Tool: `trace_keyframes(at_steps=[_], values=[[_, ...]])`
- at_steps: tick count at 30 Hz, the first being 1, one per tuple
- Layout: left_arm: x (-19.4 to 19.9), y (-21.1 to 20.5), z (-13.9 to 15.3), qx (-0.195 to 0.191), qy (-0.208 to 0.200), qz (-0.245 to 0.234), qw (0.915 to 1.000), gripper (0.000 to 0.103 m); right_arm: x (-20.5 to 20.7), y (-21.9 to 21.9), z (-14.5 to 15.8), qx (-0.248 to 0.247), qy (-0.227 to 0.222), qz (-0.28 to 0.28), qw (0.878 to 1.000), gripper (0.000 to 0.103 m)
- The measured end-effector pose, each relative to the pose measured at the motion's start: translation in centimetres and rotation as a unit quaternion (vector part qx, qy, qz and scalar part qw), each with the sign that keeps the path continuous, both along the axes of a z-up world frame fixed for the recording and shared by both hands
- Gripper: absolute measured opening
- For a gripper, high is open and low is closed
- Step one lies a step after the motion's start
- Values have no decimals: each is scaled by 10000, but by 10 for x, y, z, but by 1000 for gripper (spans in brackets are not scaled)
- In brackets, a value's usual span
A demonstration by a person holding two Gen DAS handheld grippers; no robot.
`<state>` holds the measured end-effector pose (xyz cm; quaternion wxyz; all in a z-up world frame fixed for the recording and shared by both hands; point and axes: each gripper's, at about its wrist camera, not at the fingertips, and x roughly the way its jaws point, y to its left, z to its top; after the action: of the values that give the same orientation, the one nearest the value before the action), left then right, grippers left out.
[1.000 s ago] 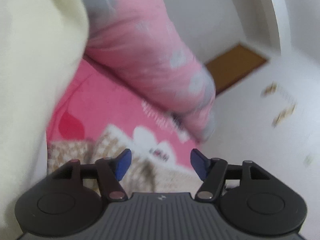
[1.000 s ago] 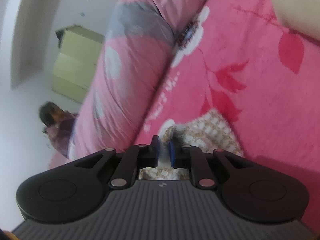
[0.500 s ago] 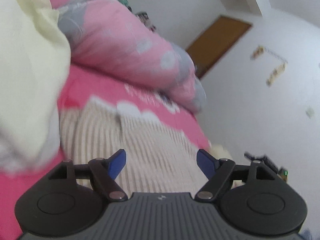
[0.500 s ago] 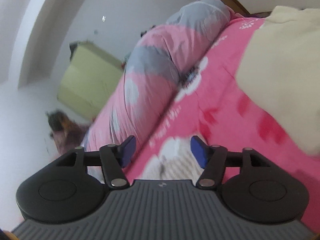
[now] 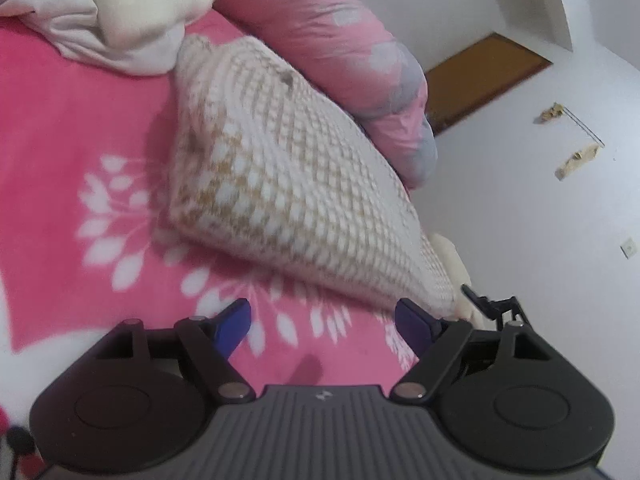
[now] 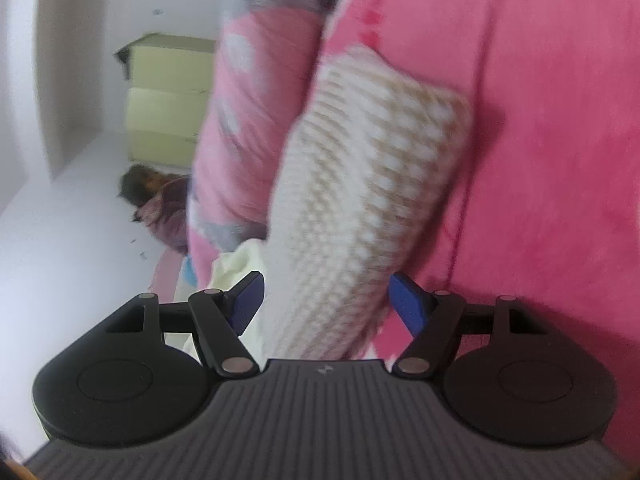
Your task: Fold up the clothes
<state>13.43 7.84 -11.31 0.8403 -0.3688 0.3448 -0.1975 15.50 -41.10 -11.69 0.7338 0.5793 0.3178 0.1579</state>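
A cream and tan houndstooth garment [image 5: 288, 184] lies folded on the pink flowered bed cover [image 5: 72, 128]. It also shows in the right wrist view [image 6: 360, 184]. My left gripper [image 5: 326, 322] is open and empty, just in front of the garment's near edge. My right gripper [image 6: 326, 304] is open and empty, with the garment's end lying between and beyond its blue pads [image 6: 406, 306]. A pile of cream and white clothes [image 5: 120, 12] lies at the far left of the bed.
A rolled pink and grey quilt [image 5: 340, 40] runs along the far side of the garment, also in the right wrist view [image 6: 256, 100]. A pale cloth [image 6: 236, 268] lies beside the garment's end. A yellow-green cabinet [image 6: 168, 96] and a brown door [image 5: 480, 76] stand by the white walls.
A second ago my right gripper was shut on the garment's edge; it has opened and let go. Both grippers have pulled back, and the folded garment now lies whole on the bed.
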Motion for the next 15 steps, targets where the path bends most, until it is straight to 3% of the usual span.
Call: trace_keyframes(at_steps=[15], values=[[35, -2, -6, 90, -429, 524, 9977, 79, 41, 7, -10, -122, 202, -770, 9968, 69]])
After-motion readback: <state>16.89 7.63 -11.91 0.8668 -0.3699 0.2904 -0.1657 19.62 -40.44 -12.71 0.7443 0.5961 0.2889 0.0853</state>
